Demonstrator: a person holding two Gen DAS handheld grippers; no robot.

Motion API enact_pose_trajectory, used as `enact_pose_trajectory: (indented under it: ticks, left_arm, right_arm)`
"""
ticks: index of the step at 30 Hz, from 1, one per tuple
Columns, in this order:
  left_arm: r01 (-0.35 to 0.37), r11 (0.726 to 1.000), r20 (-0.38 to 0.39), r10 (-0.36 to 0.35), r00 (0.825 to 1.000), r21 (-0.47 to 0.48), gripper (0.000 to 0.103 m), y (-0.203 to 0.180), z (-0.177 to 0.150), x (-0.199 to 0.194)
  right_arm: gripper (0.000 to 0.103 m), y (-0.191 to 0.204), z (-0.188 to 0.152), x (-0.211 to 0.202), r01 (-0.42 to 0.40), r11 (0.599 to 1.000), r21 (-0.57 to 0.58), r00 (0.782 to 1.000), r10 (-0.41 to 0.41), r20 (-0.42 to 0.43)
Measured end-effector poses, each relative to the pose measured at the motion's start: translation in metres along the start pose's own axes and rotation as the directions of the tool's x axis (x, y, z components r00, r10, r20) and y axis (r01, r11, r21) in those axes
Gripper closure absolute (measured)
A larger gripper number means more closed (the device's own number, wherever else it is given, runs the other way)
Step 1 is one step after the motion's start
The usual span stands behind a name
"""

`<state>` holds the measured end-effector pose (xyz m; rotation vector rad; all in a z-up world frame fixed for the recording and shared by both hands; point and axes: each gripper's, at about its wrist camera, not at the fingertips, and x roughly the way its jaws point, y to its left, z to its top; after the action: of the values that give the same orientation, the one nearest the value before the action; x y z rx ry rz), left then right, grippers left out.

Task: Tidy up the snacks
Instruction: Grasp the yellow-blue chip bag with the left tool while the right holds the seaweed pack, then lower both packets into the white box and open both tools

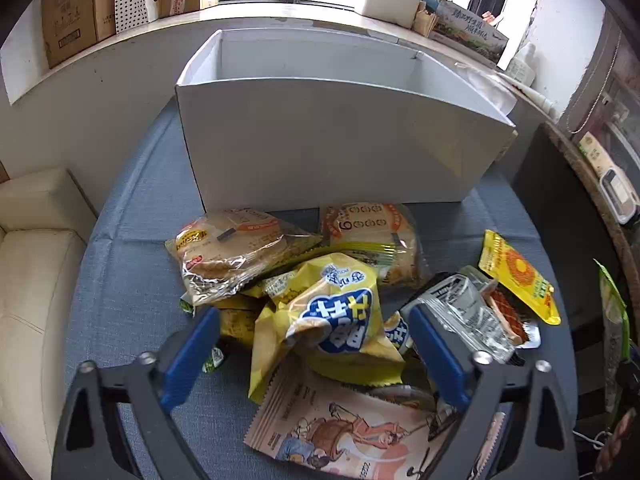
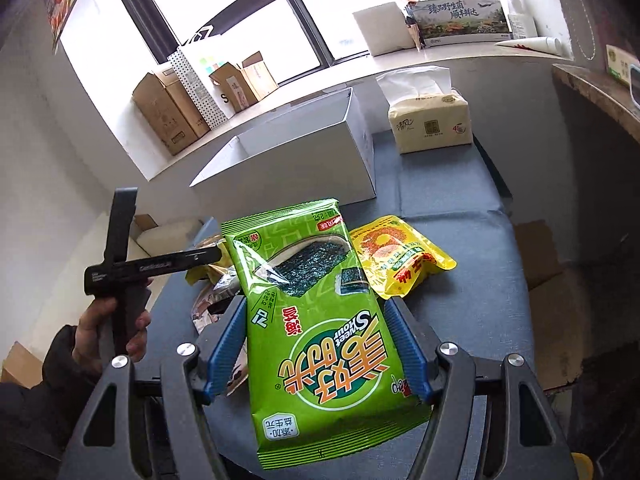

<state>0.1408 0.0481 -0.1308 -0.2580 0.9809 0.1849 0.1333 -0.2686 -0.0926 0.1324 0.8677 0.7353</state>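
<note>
Bright window [image 2: 240, 20] over a box-cluttered sill [image 1: 168, 20] — white walls, cream sofa [image 1: 36, 264] beside the table.

Left wrist view: rides behind the left gripper [image 1: 314, 354], angled steeply down over a close pile of snack packets toward the open white cardboard box [image 1: 328, 140] and the window sill beyond. Right wrist view: rides behind the right gripper [image 2: 314, 346], tilted less steeply, close on the green seaweed packet [image 2: 320, 344], looking across the blue cloth-covered table [image 2: 472, 280]. Shared: the white box [image 2: 304, 160], yellow stand-up pouch [image 1: 518, 276] [image 2: 396, 260], blue tabletop [image 1: 132, 264] and sill.
</note>
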Motion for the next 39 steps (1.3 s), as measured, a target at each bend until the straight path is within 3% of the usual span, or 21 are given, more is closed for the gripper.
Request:
enact_pose_trajectory:
  ticks: [1,5,13,21,30,35,39]
  left_arm:
    - [-0.006,1.000,-0.011,0.006,1.000,0.008,0.039,-0.002,0.001,0.006]
    - [0.015,1.000,-0.006,-0.015,1.000,0.021,0.047,-0.003,0.000,0.005]
    - [0.076,0.997,0.052,-0.077,0.996,0.011,0.050,0.012,-0.011,-0.035]
    - [0.117,0.993,0.185,-0.119,0.975,0.022,0.050,0.023,-0.001,-0.103]
    - [0.147,0.989,0.287,-0.146,0.947,0.018,0.050,0.034,0.076,-0.135]
    - [0.121,0.993,0.293,-0.116,0.949,0.001,0.050,0.037,0.135,-0.120]
    - [0.122,0.992,0.253,-0.112,0.961,-0.027,0.049,0.043,0.170,-0.086]
  right_arm:
    - [0.029,0.000,-0.002,0.000,0.002,1.000,-0.002,1.000,-0.002,-0.003]
    - [0.029,-0.002,-0.007,0.001,-0.017,1.000,0.022,1.000,0.017,-0.007]
    - [0.029,0.003,-0.014,0.002,-0.042,0.999,0.029,0.999,0.042,-0.008]
    - [0.029,0.021,0.003,0.004,-0.076,0.997,0.004,0.997,0.076,0.021]
    - [0.029,0.060,0.091,0.036,-0.119,0.992,-0.046,0.988,0.123,0.090]
    - [0.029,0.072,0.165,0.075,-0.070,0.995,-0.068,0.990,0.078,0.114]
    - [0.029,0.070,0.215,0.119,0.037,0.996,-0.086,0.994,-0.028,0.101]
